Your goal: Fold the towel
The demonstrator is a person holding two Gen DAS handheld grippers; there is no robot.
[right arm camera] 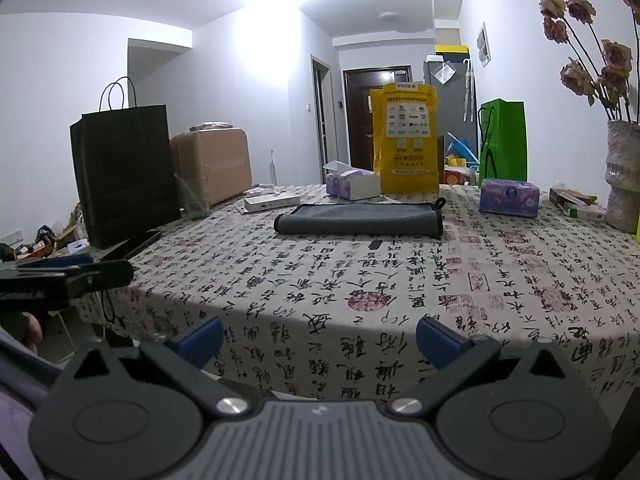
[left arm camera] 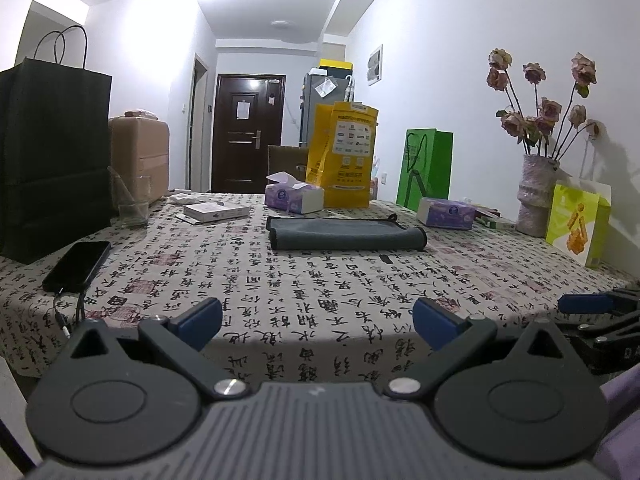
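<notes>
A grey towel with a black edge lies folded into a long flat strip in the middle of the table; it also shows in the right wrist view. My left gripper is open and empty, held at the table's near edge, well short of the towel. My right gripper is open and empty too, also at the near edge. The right gripper shows at the far right of the left wrist view, and the left gripper at the far left of the right wrist view.
The table has a calligraphy-print cloth. On it: a black paper bag, a phone, a glass, a white box, two tissue packs, a yellow bag, a green bag, and a flower vase.
</notes>
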